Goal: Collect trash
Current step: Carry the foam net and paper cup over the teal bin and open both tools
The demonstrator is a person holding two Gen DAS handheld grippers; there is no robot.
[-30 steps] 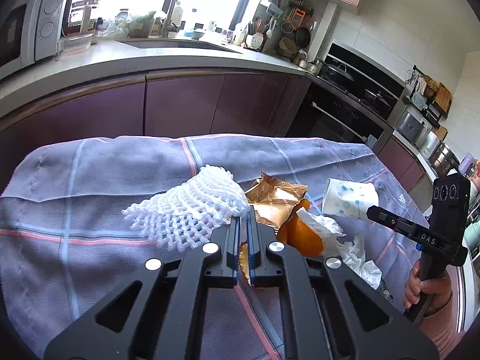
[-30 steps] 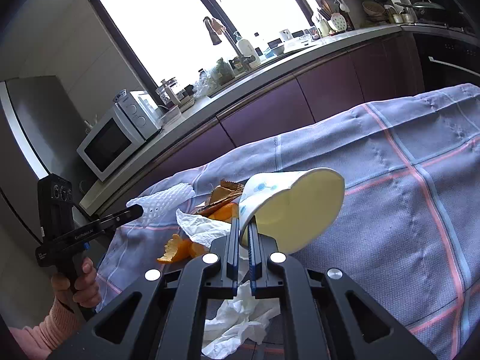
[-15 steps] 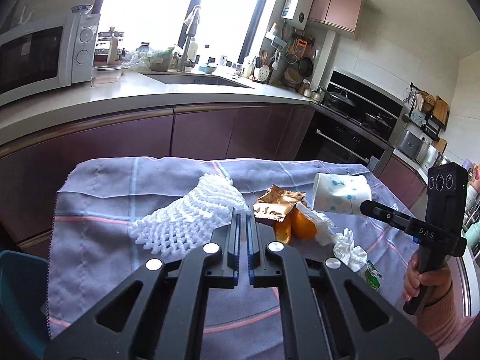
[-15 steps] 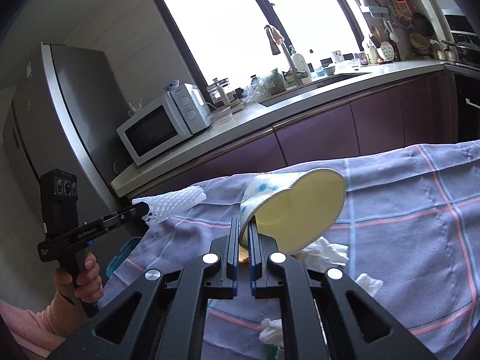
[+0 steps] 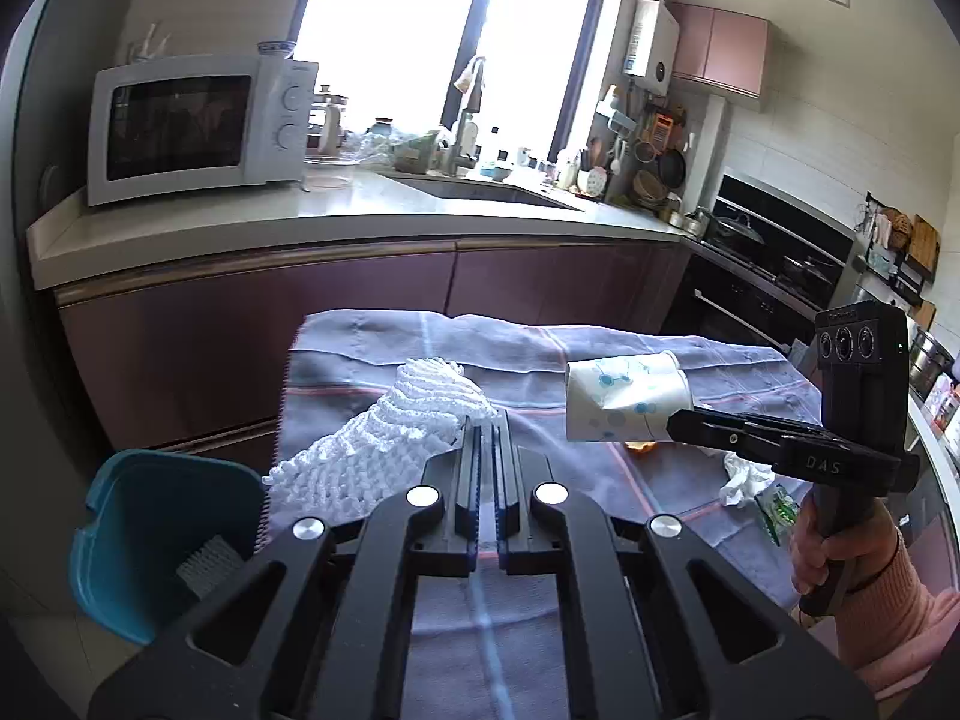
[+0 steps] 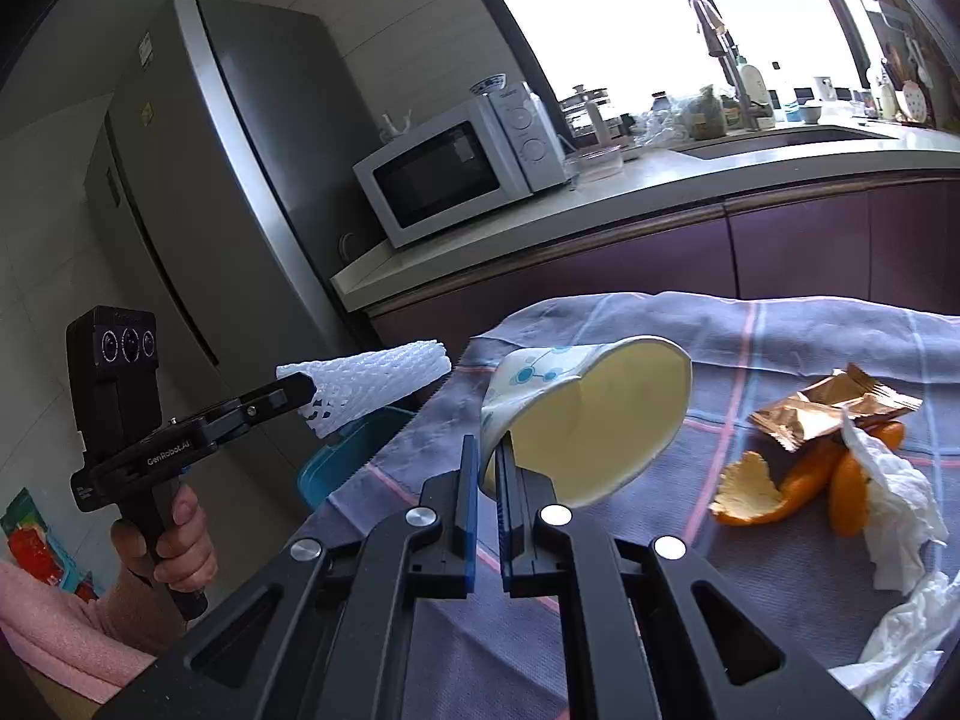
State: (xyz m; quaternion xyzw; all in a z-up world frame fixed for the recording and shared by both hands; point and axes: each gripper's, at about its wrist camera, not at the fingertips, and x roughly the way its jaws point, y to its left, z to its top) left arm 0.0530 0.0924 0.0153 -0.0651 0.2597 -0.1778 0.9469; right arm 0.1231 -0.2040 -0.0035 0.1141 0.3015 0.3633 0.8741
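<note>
Two pieces of trash are already lifted off the desk (image 6: pixel 810 372): your left tongs (image 5: pixel 485 420) are clamped narrow on the white foam net (image 5: pixel 384 444), and your right tongs (image 6: pixel 489 450) pinch the rim of the paper cup (image 6: pixel 588 414), which lies tipped with its mouth towards you. The blue bin (image 5: pixel 150 528) sits low on the floor, left of the desk's left edge and just below the net, so your left hand is nearer it. The cup hangs further right, over the cloth. Orange peel (image 6: pixel 774 486), a gold wrapper (image 6: pixel 828 408) and tissue (image 6: pixel 894 510) lie on the cloth at the right.
</note>
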